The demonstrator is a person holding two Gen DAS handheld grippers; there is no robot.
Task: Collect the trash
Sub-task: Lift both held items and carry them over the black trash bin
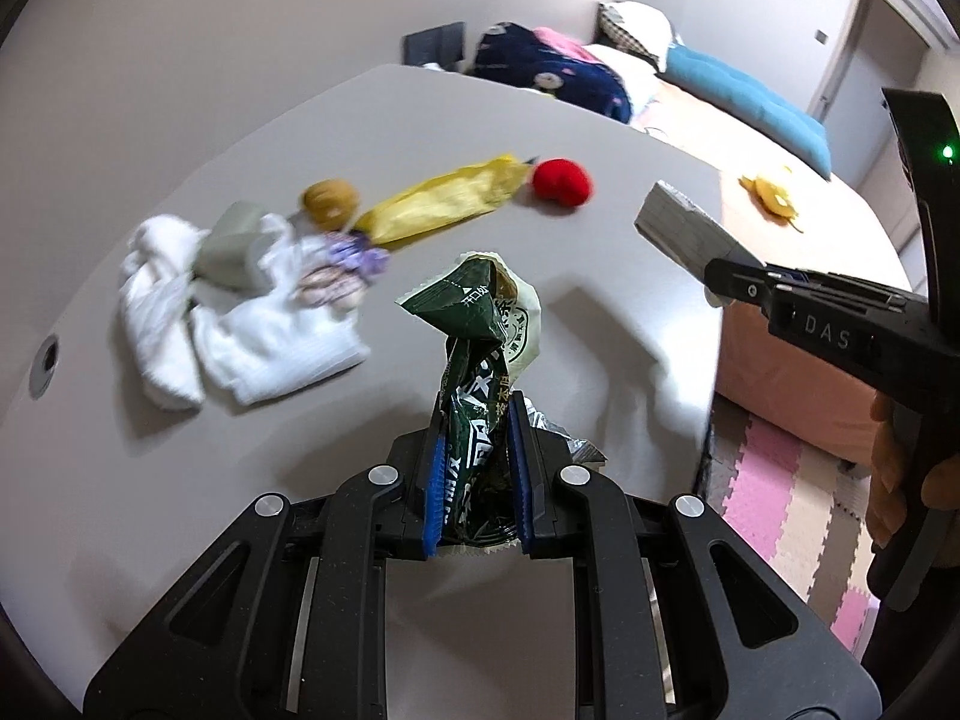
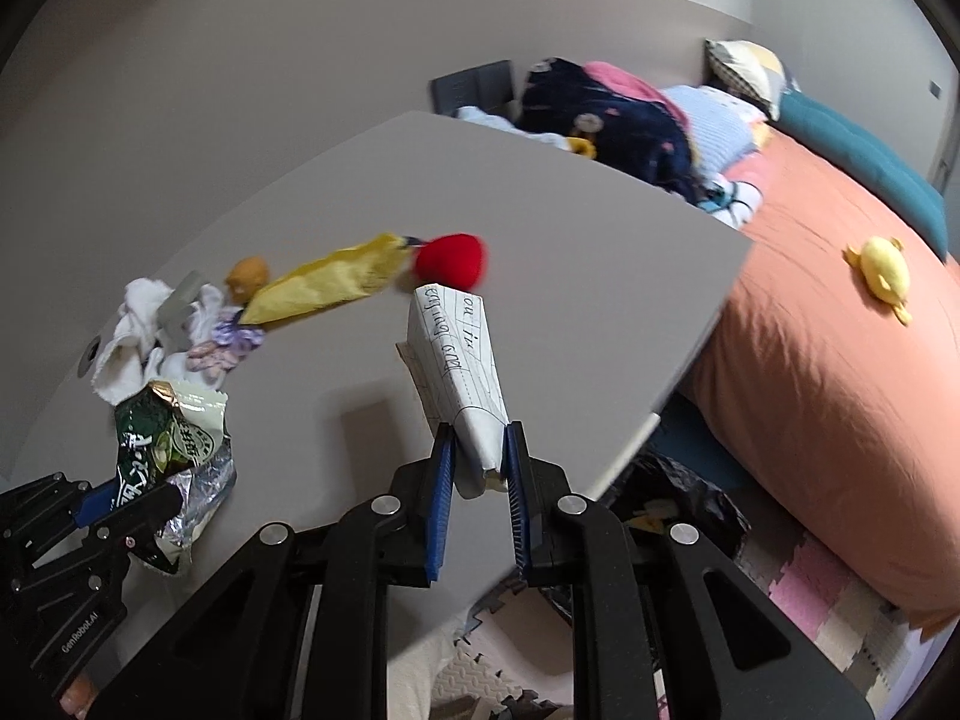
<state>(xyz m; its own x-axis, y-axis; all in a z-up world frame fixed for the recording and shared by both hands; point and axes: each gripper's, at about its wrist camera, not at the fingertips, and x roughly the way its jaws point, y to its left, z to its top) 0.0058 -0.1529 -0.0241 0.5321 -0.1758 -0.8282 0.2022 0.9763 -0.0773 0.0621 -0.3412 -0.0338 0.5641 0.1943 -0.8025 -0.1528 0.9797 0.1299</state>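
While both are hanging over the surface, the left gripper is pinching a green wrapper and the right gripper is squeezing a folded paper. The floppy wrapper's looking likely to slip out. Only the right view is showing a dark bag on the floor below the edge.

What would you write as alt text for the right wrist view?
The right tongs pinch a folded sheet of lined paper above a grey table. At lower left the left tongs grip a crumpled green snack wrapper; a yellow wrapper lies beyond.
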